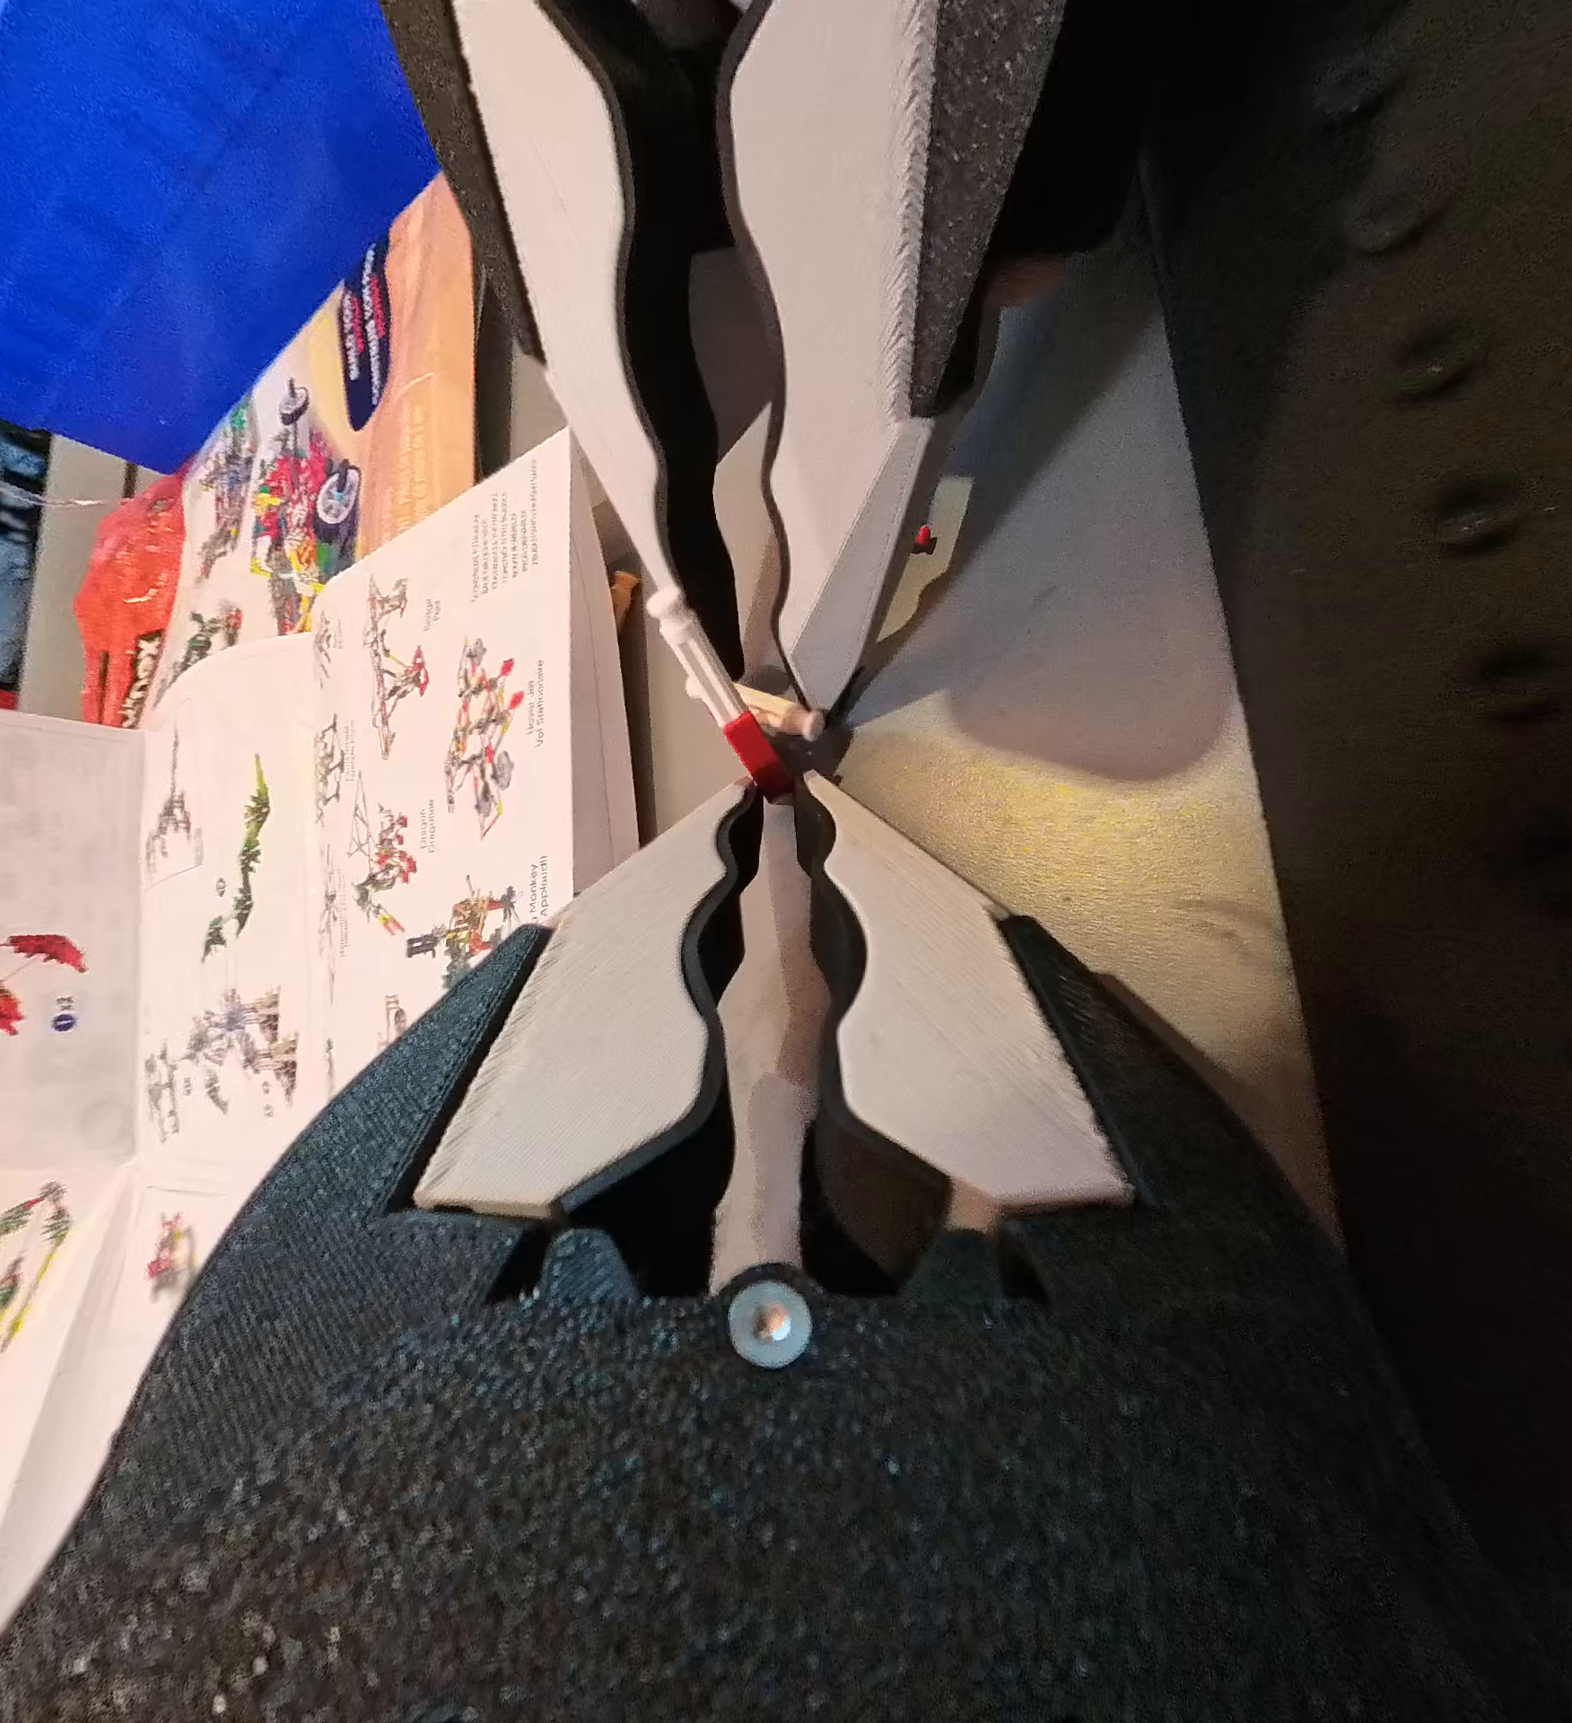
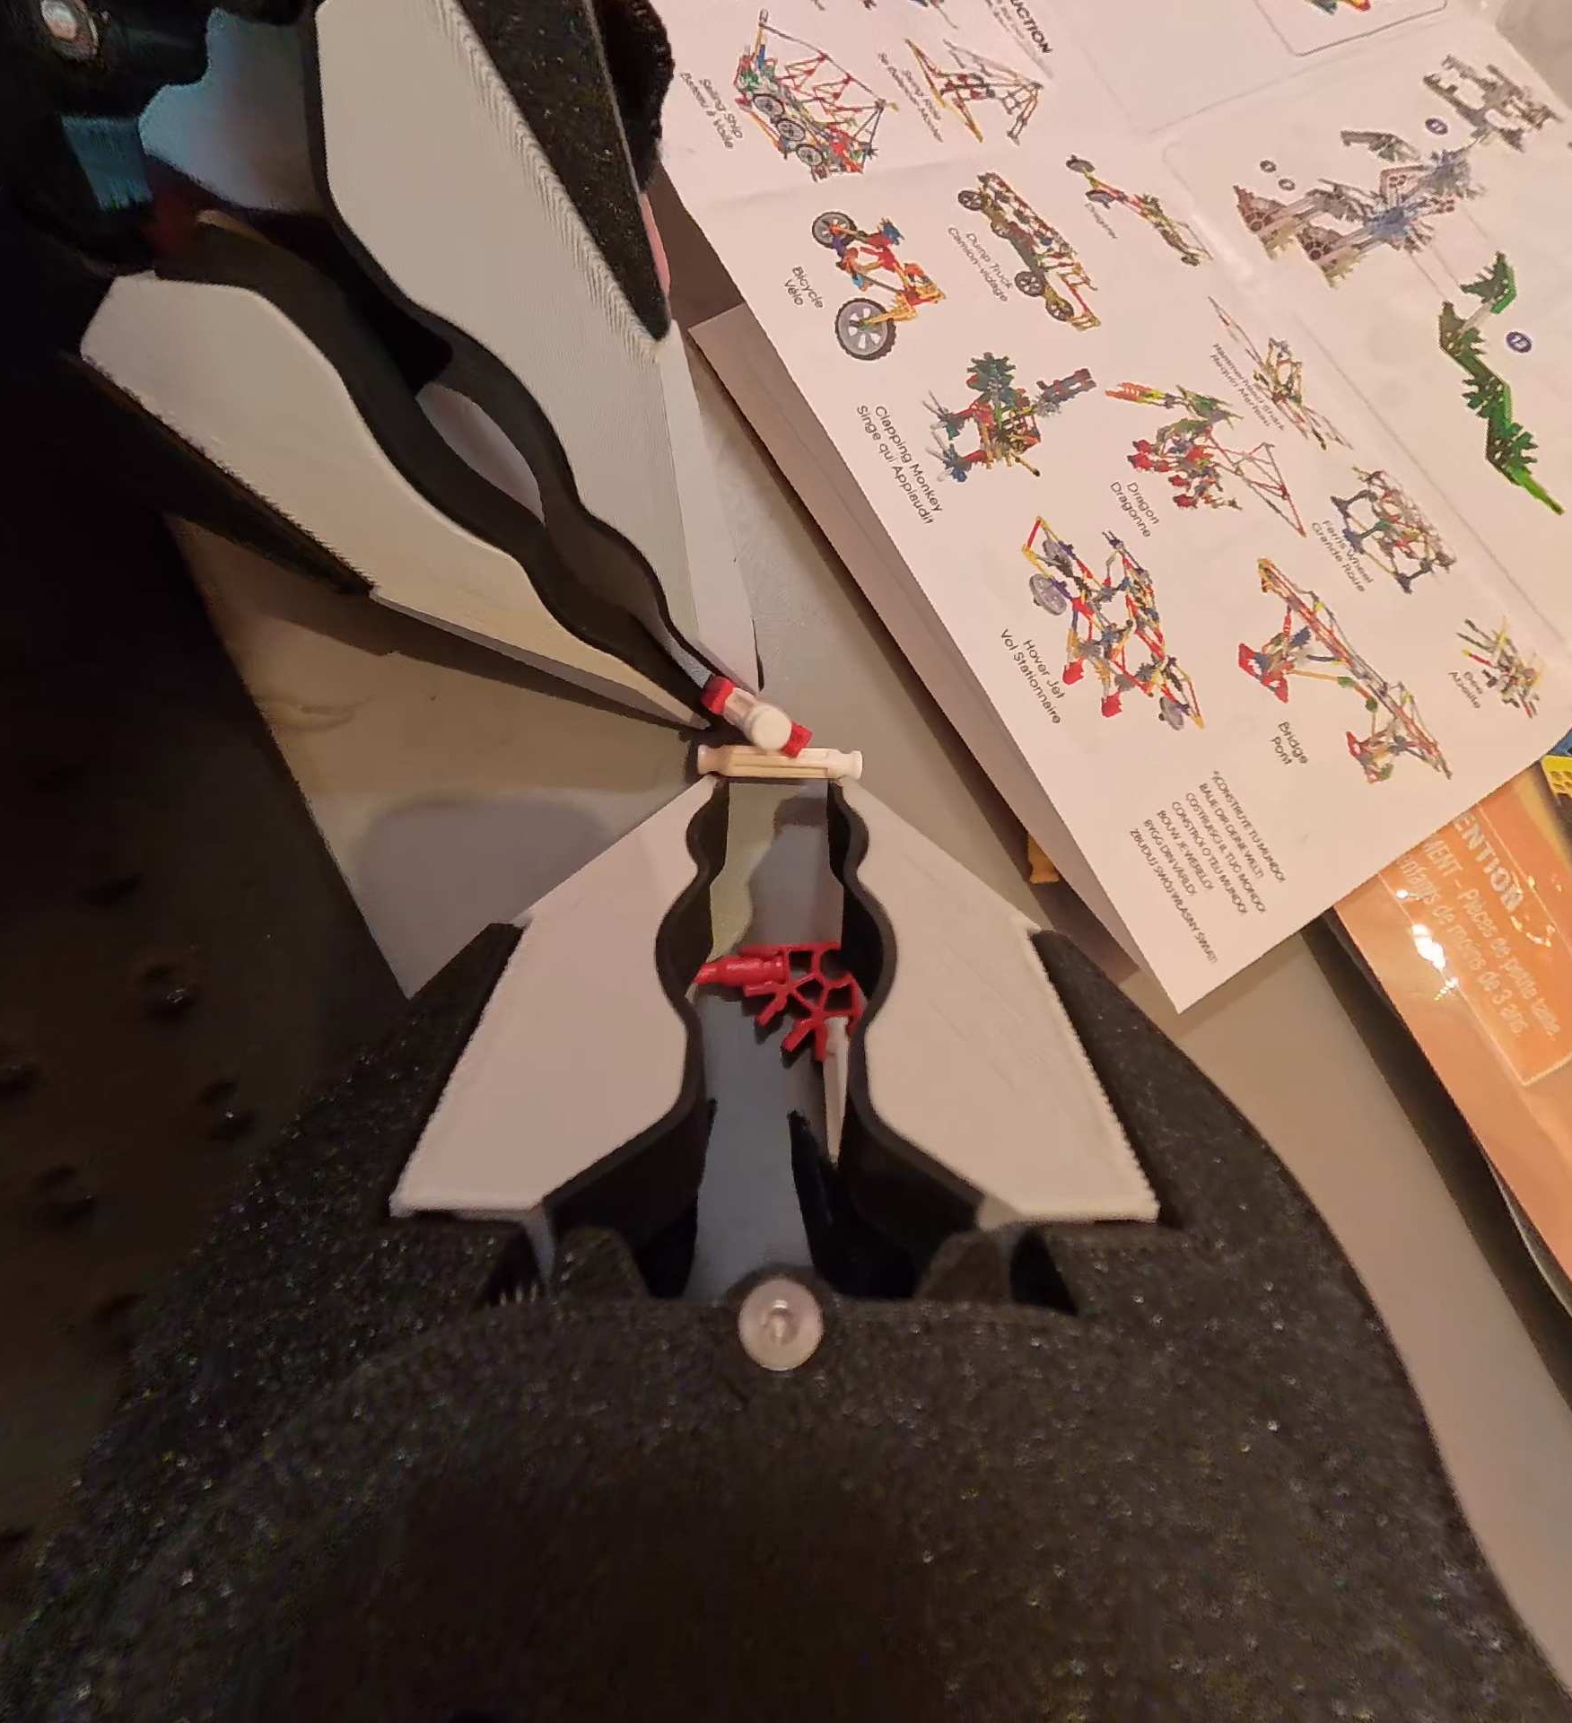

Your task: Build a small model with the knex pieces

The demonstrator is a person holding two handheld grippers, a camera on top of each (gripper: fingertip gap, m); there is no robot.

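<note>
My left gripper is shut on a small red connector with a short pale rod stuck in it. It enters the right wrist view from the upper left, with the red connector at its tips. My right gripper is shut on a white rod that lies across its fingertips. In the left wrist view it comes down from the top, and the white rod touches the red connector. Another red connector lies on the table under my right gripper.
A folded instruction sheet with pictures of models lies on the pale table; it also shows in the left wrist view. An orange box lies under it. A blue item and a red bag stand behind. A dark dimpled surface borders the table. Left and right tips are no more than a few centimetres apart. From either gripper's tips it is about 30 centimetres to the blue item.
</note>
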